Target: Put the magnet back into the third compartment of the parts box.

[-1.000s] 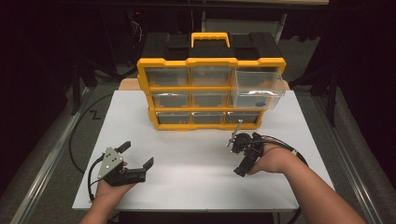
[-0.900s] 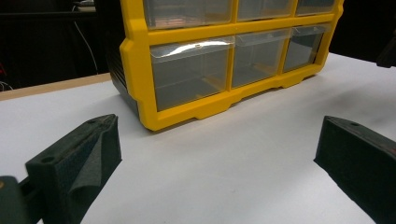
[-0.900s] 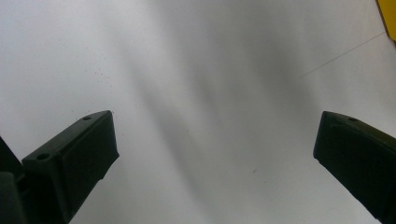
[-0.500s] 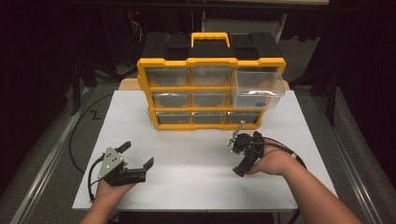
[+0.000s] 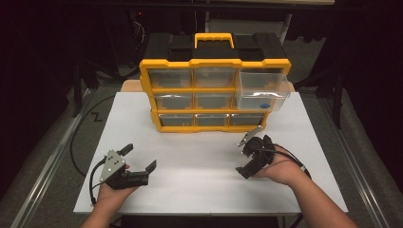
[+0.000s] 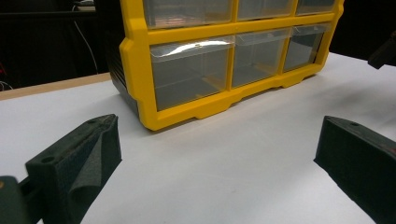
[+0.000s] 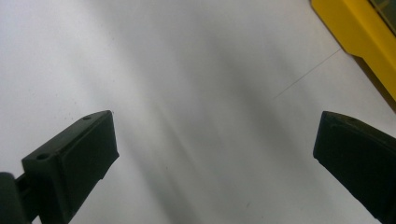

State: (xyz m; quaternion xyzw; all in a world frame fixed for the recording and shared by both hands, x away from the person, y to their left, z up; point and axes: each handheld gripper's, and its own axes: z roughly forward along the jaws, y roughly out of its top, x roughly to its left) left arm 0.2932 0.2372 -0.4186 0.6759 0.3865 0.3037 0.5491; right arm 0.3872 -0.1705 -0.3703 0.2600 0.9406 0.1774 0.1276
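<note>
Yellow plastic frames the organiser, a carrying case of nine clear drawers that stands upright at the far middle of the white counter, ahead of both tongs. One drawer, at the top on the side of the right tongs, is pulled out and overhangs the frame; a small blue item lies inside it, too small to identify. The other drawers sit flush.

The left tongs rest low on the counter, near the person's edge, jaws wide apart and empty; in the left gripper view they point at the organiser's lower corner, with bare counter between. The right tongs hover well short of the organiser, below and in front of the open drawer, jaws likewise spread and holding nothing; the right gripper view looks down on white counter with a strip of yellow frame at the far corner.

Judged from this layout, the drawer is left extended so that its content can be reached, and the right tongs stand nearest for that reach, while the left tongs wait clear.
</note>
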